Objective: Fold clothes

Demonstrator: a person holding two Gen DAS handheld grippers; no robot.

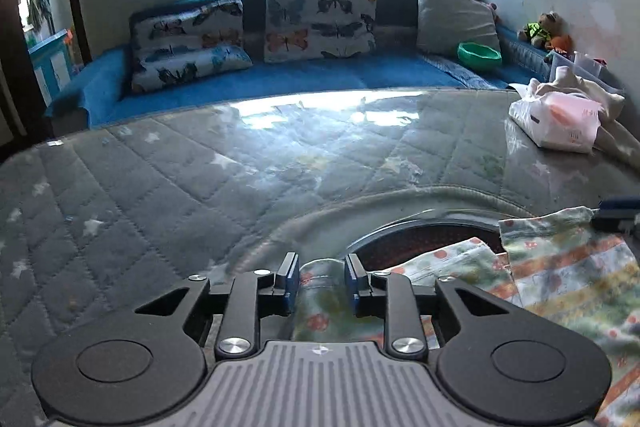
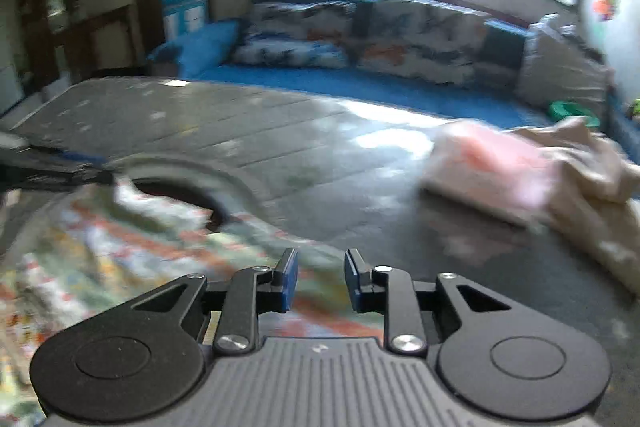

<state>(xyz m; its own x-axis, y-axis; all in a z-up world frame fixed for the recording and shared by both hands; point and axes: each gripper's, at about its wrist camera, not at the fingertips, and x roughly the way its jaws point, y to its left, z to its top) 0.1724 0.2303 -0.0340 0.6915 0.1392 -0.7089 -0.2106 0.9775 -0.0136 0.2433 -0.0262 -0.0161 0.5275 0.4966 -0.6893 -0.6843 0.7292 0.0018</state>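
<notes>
**A:** Grey quilted cover with white stars on the desk (image 1: pixel 168 163), glossy sheet over it. What's on the left side?

**B:** Left tongs (image 1: pixel 322 285), jaws parted a moderate gap. A bunched edge of the patterned garment (image 1: pixel 568 279) sits between the blue pads (image 1: pixel 291 287), but the pads aren't pressed on it. Can't call that a grip.

**A:** Where's the garment overall?

**B:** Near edge of the desk, spread from the left tongs toward the right. Pale green and cream, orange and yellow stripes, small red spots. It partly covers a round cutout (image 1: pixel 432 237) in the cover, dark red surface showing through.

**A:** Right side?

**B:** Right tongs (image 2: pixel 321 281) hover over the same garment (image 2: pixel 100 243), jaws open about as far, nothing between them. That view is motion-blurred, so contact with the cloth is unclear.

**A:** Further right?

**B:** Tissue pack (image 1: pixel 556 121), white and pink, lying against a crumpled cream cloth (image 1: pixel 600 99) at the desk's far right. Well apart from the garment.

**A:** Behind?

**B:** Blue sofa (image 1: pixel 280 75) with butterfly cushions (image 1: pixel 320 21), green bowl (image 1: pixel 479 55) at its right end.
</notes>
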